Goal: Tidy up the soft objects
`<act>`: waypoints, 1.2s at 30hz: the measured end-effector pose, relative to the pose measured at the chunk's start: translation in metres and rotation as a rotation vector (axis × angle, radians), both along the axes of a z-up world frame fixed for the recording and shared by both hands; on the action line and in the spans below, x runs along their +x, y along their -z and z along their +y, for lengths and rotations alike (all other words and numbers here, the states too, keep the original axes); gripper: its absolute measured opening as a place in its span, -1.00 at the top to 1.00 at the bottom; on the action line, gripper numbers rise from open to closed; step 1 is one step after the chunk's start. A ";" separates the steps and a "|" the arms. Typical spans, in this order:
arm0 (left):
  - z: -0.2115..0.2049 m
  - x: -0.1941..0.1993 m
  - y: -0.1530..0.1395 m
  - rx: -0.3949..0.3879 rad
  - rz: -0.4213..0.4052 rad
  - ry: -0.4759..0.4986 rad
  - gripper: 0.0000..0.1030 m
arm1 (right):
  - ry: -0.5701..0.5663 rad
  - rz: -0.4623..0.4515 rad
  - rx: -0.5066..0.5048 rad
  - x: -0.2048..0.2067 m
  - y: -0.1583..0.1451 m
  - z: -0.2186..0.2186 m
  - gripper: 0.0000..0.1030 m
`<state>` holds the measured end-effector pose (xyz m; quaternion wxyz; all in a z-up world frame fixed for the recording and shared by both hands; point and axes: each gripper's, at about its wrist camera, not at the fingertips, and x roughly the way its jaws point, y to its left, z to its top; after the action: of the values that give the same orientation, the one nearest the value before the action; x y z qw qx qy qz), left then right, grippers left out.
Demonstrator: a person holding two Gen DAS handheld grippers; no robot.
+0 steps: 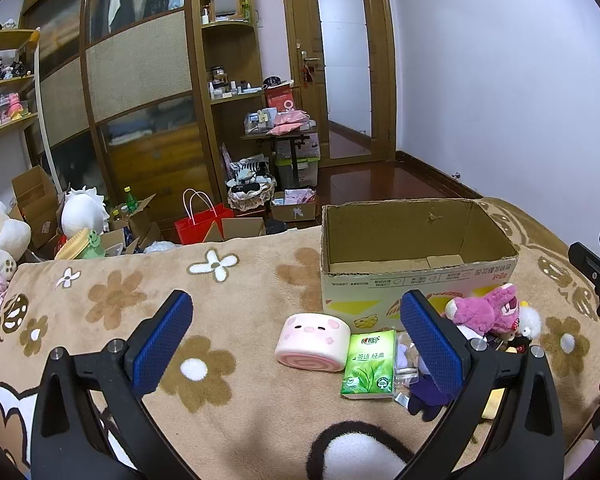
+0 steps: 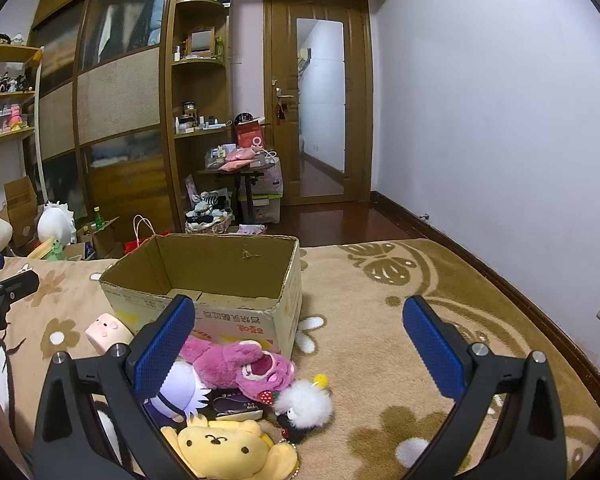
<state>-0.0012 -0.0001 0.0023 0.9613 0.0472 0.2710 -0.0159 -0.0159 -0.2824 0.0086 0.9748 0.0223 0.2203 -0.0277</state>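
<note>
Between the wide-spread left gripper [image 1: 296, 336] fingers, pink pig roll [image 1: 312, 339].

Floral blanket [image 1: 240, 288], cardboard box [image 1: 416, 280], plush toys [image 2: 236, 364]

Fleecy, matt blanket [image 1: 236, 304] underneath all. Plain brown corrugated cardboard box [image 1: 416, 240] at the far side, printed and smoother outside. Shaggy pink plush bear [image 2: 240, 364]; fluffy white sheep toy [image 2: 306, 402]. Glossy plastic-wrapped green tissue pack [image 1: 368, 364]. Knurled blue pads [image 1: 162, 344] on matt black gripper frames.
</note>
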 end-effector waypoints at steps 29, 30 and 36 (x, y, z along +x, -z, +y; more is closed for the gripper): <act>0.002 0.001 -0.001 -0.004 0.002 -0.002 -0.99 | -0.001 -0.002 -0.005 0.000 0.001 0.002 -1.00; 0.002 0.001 -0.001 -0.004 0.001 -0.002 -0.99 | 0.000 -0.002 -0.005 0.000 0.001 0.002 -1.00; 0.002 0.001 -0.001 -0.004 0.001 -0.002 -0.99 | 0.000 -0.002 -0.005 0.000 0.001 0.002 -1.00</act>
<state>-0.0004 0.0020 0.0029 0.9612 0.0448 0.2717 -0.0155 -0.0163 -0.2805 0.0080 0.9751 0.0199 0.2190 -0.0284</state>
